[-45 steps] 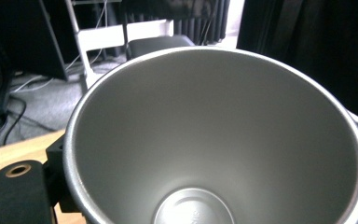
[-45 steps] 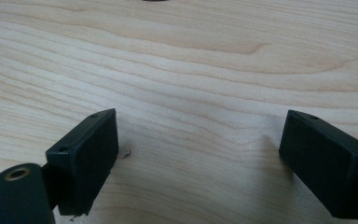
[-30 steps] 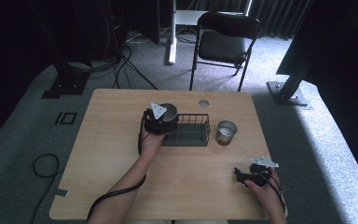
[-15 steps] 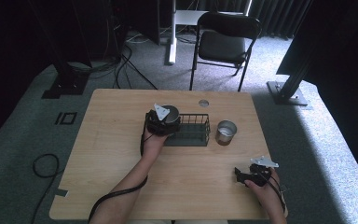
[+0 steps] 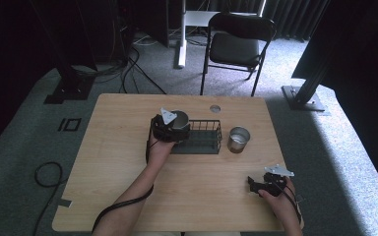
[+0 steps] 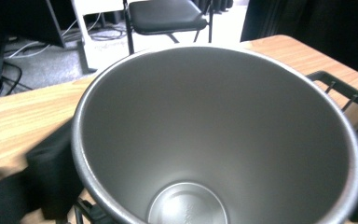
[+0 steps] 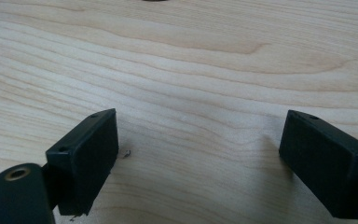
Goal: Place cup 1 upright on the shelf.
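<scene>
One wooden table (image 5: 128, 147) stands on grey carpet (image 5: 24, 147) before a black chair (image 5: 236, 44).

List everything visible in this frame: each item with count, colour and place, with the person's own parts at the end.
Metal cup: 1, silver, held by the left gripper over the basket's left end.
Second metal cup: 1, silver, upright on the table right of the basket.
Wire basket: 1, black, table centre.
Table: 1, light wood.
Folding chair: 1, black, behind the table.
Cables: several, black, floor at back left.
Left gripper: 1, black, at the basket.
Right gripper: 1, black, jaws apart over bare table, near right corner.
Forearms: 2, entering from the bottom.
</scene>
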